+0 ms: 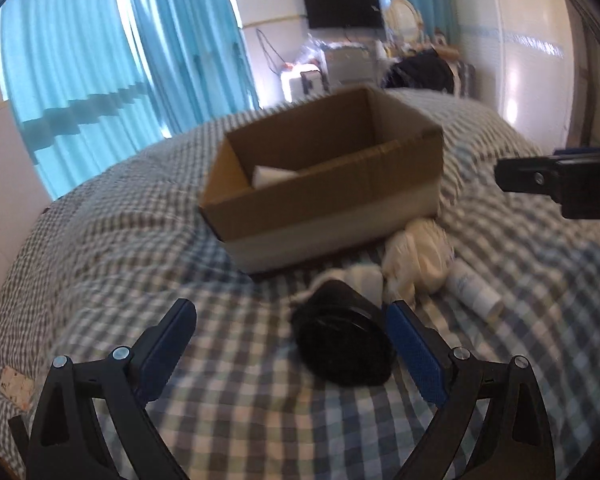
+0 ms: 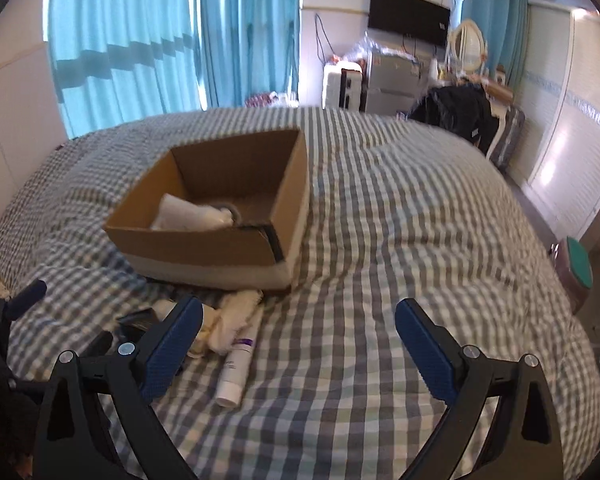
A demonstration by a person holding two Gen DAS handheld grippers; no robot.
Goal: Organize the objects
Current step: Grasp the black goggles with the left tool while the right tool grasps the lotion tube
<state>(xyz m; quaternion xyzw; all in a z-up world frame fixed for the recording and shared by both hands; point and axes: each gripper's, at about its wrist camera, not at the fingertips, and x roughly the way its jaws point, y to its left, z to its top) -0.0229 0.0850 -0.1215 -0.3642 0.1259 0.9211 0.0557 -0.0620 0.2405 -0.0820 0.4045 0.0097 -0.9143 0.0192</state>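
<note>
So we've got the cardboard box [image 2: 220, 208] parked mid-bed as the drop spot, with one white item [image 2: 188, 214] already inside. The rest sits bunched just in front of it: black round thing [image 1: 340, 336], cream cloth [image 1: 416, 256], white bottle [image 1: 474, 286]. Left gripper [image 1: 292, 344] is spread wide, empty, lined up near the black one; right gripper [image 2: 300, 344] is wide and empty too.
</note>
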